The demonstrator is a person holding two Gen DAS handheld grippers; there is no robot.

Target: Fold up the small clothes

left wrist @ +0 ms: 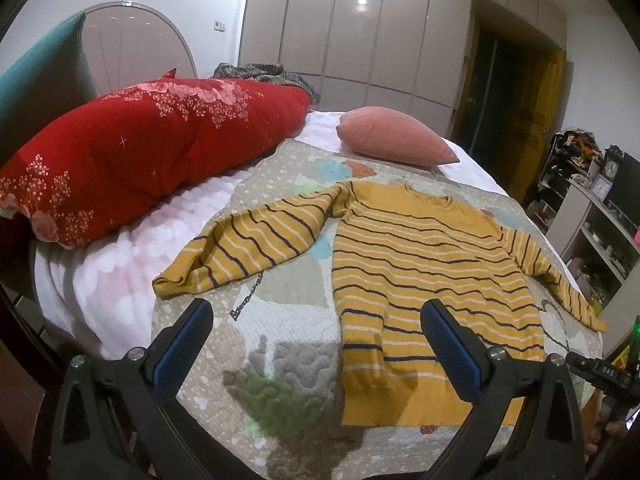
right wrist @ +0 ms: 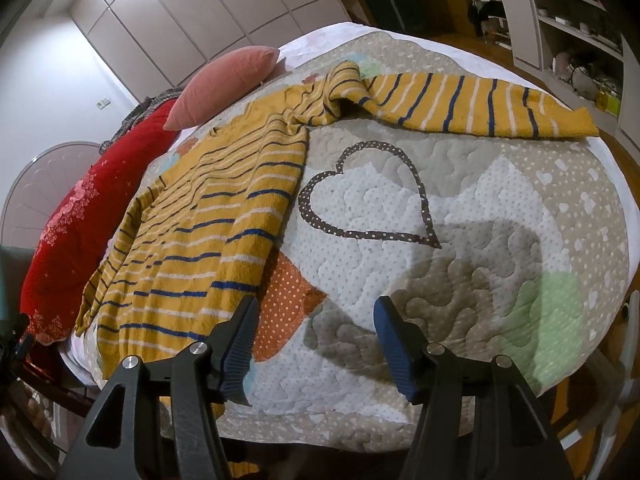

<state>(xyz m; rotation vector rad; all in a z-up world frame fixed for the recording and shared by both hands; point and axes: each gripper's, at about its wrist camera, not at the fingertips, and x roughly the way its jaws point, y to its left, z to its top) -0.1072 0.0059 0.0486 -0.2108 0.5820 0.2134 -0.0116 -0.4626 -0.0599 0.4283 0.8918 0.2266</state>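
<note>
A small yellow sweater (left wrist: 420, 264) with navy and white stripes lies flat on a patterned quilt (left wrist: 280, 344), both sleeves spread out. My left gripper (left wrist: 316, 332) is open and empty, just above the quilt near the sweater's hem; its right finger (left wrist: 448, 344) is over the lower body. In the right wrist view the sweater (right wrist: 224, 208) lies to the left and its sleeve (right wrist: 472, 100) stretches right. My right gripper (right wrist: 316, 340) is open and empty over the quilt (right wrist: 460, 208) beside the hem.
A red floral pillow (left wrist: 152, 152) lies at the left and a pink cushion (left wrist: 392, 136) sits beyond the collar. Shelves with clutter (left wrist: 600, 208) stand right of the bed. Wardrobe doors (left wrist: 360, 32) fill the back wall.
</note>
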